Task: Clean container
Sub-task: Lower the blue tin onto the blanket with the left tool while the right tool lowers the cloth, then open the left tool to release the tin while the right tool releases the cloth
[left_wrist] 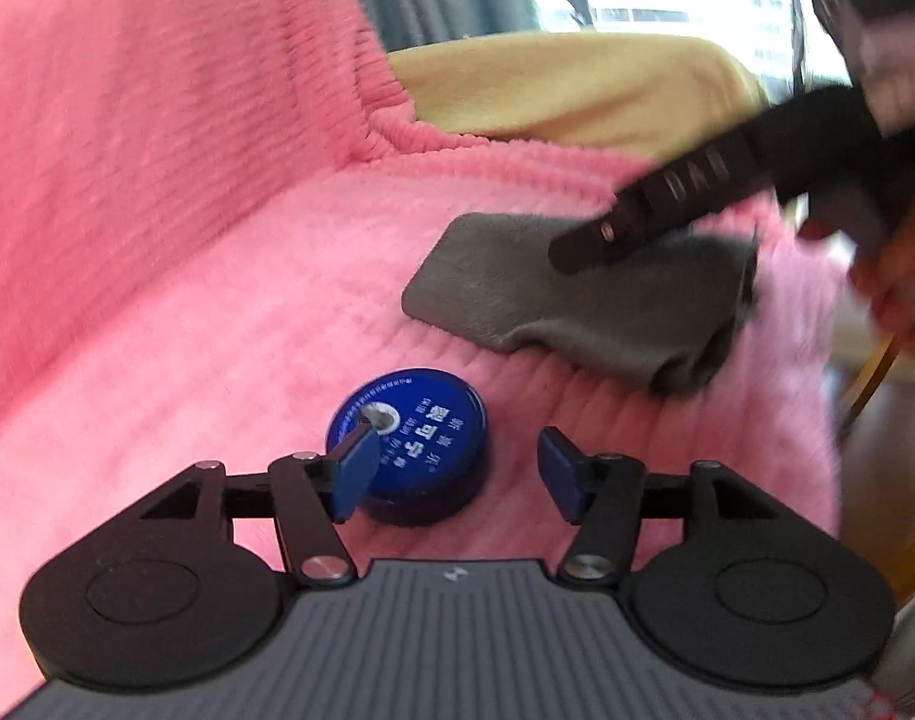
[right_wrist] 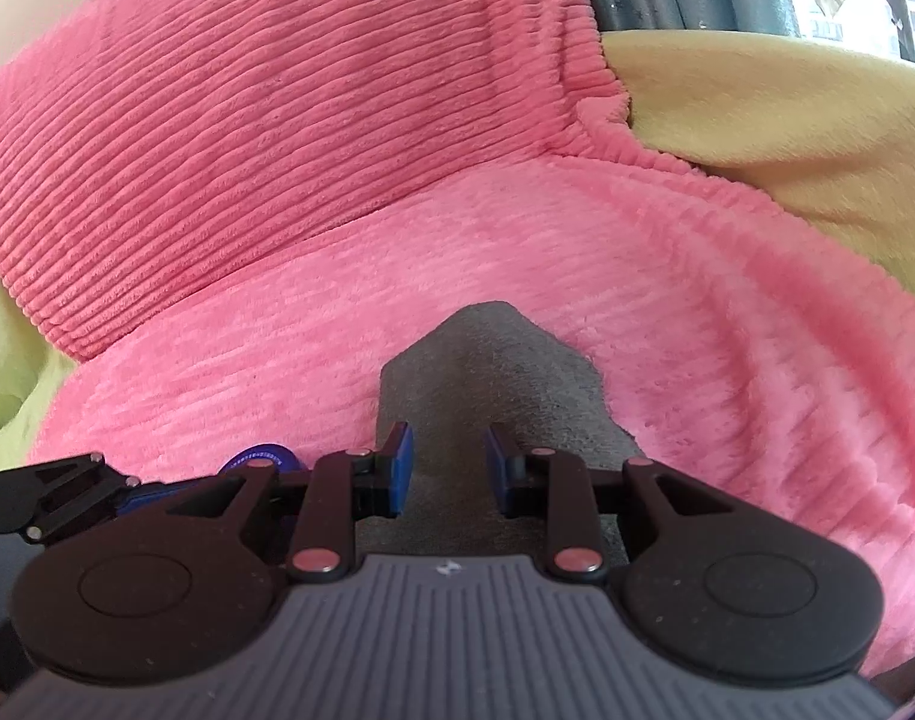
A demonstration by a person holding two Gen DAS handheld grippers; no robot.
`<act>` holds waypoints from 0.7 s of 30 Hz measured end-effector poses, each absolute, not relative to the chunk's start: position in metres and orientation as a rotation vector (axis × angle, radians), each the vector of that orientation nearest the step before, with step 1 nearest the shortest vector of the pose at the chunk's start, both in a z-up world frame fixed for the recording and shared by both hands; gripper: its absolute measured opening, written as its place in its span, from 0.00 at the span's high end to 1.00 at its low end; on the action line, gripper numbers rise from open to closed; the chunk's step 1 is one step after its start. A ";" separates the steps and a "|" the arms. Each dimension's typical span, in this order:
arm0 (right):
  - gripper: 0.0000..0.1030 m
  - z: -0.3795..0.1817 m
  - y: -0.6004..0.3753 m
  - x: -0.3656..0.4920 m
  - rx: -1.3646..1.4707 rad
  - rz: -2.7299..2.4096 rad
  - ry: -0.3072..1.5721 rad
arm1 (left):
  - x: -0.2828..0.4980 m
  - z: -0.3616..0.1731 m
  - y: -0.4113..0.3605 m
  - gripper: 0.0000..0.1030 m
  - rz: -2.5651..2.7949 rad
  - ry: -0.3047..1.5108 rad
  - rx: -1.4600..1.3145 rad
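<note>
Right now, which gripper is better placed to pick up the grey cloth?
Right. The right gripper hovers open directly over the grey cloth, pads straddling it. The left gripper sits open at the blue tin, apart from the cloth.

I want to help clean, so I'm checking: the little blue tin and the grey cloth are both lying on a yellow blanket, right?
Not quite. The tin and the cloth are both lying on a pink blanket, not a yellow one. The left wrist view shows both on it. Yellow fabric shows only farther back, behind the pink.
</note>
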State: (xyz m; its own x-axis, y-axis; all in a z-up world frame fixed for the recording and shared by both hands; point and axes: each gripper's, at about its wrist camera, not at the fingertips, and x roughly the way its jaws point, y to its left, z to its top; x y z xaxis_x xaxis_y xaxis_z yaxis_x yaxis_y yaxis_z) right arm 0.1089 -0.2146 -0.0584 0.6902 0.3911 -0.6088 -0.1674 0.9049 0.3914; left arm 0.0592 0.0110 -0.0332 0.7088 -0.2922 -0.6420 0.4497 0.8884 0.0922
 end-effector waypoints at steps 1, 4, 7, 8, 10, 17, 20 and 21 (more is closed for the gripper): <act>0.76 -0.059 -0.216 0.109 0.326 0.318 0.748 | 0.061 -0.032 0.015 0.39 -0.415 0.676 0.213; 0.76 -0.059 -0.217 0.109 0.339 0.317 0.752 | 0.065 -0.035 0.018 0.39 -0.333 0.670 0.205; 0.76 -0.060 -0.216 0.110 0.338 0.318 0.757 | 0.068 -0.040 0.012 0.38 -0.310 0.664 0.218; 0.76 -0.060 -0.216 0.110 0.338 0.320 0.759 | 0.067 -0.042 0.010 0.37 -0.304 0.657 0.236; 0.76 -0.061 -0.215 0.110 0.338 0.323 0.763 | 0.066 -0.045 0.005 0.36 -0.290 0.644 0.260; 0.77 -0.064 -0.214 0.111 0.338 0.325 0.773 | 0.080 -0.049 0.005 0.36 -0.253 0.622 0.227; 0.77 -0.065 -0.215 0.111 0.343 0.329 0.775 | 0.080 -0.050 0.002 0.36 -0.239 0.620 0.242; 0.77 -0.064 -0.215 0.111 0.344 0.331 0.775 | 0.080 -0.050 0.001 0.36 -0.239 0.621 0.249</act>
State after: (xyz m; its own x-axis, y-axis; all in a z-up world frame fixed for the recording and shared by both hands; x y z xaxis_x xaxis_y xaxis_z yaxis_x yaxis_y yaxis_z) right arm 0.1107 -0.2153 -0.0645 0.6690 0.4112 -0.6192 -0.1627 0.8938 0.4179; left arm 0.0797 0.0012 -0.0496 0.7880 -0.1455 -0.5982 0.2936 0.9429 0.1573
